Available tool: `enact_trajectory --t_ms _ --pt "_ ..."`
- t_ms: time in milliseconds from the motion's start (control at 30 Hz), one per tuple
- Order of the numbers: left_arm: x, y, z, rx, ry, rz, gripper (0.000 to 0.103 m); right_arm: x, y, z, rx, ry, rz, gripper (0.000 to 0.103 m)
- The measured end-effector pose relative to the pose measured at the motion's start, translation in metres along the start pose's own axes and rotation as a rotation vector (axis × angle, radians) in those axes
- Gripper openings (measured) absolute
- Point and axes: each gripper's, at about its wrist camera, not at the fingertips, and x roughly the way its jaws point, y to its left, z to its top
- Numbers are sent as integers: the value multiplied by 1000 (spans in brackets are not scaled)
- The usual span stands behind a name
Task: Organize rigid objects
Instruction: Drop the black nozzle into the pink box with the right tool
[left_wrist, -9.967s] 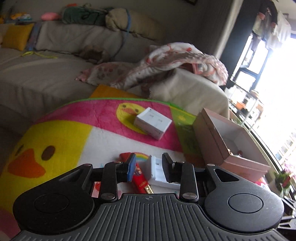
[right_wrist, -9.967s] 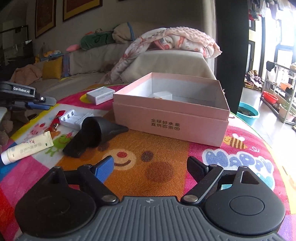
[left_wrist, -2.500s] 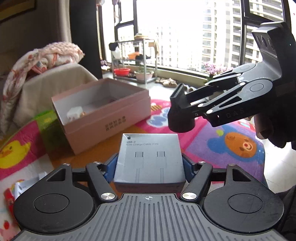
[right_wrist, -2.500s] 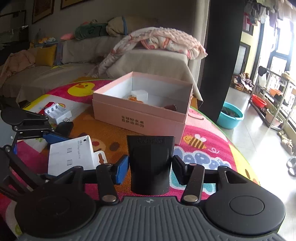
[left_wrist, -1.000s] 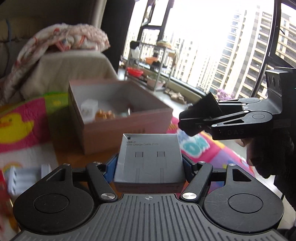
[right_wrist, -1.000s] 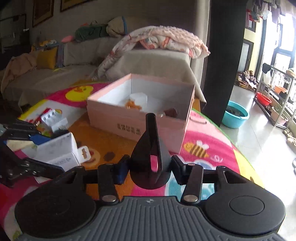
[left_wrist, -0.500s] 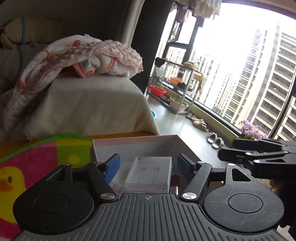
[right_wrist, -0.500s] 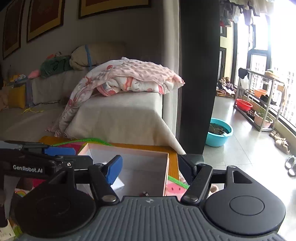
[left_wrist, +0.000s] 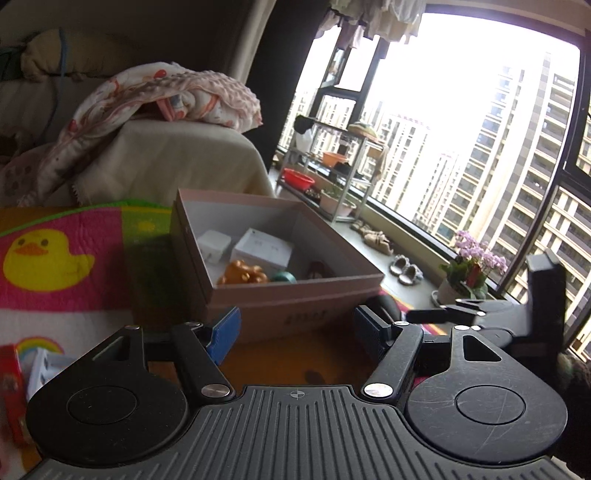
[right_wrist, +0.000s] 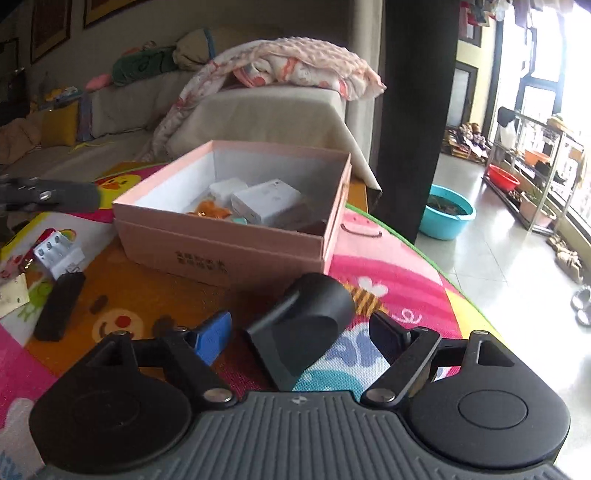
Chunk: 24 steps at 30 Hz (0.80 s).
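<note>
The pink cardboard box (left_wrist: 295, 295) (right_wrist: 229, 243) stands open on the colourful mat. Inside lie the white USB-C cable box (left_wrist: 263, 246) (right_wrist: 269, 201), a small white charger box (left_wrist: 213, 245), an orange toy (left_wrist: 243, 274) and a teal item. My left gripper (left_wrist: 295, 332) is open and empty, just in front of the box. My right gripper (right_wrist: 301, 328) is open; a black scoop-shaped nozzle (right_wrist: 303, 325) lies on the mat between its fingers. The right gripper also shows at the right of the left wrist view (left_wrist: 480, 314).
Left of the box on the mat lie a flat black bar (right_wrist: 59, 306), a white blister pack (right_wrist: 55, 251) and a red packet (left_wrist: 11, 387). A sofa with a pink blanket (right_wrist: 295, 62) stands behind. The table edge drops off to the right, toward a teal basin (right_wrist: 447, 214).
My left gripper released the white cable box into the pink box and drew back. My right gripper opened and the black nozzle now lies on the mat outside the box.
</note>
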Motion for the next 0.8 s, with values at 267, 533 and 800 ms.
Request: enact_trajectory --t_ms 267,533,800 --pt "-3 -25 -48 31 68 -51 73 20 -3 8 99 11 70 82" --pt "-4 -25 -54 48 65 -30 73 25 10 16 59 83 93 48" --pt "-18 -12 -46 -11 27 5 73 -33 30 53 5 -68 140 46"
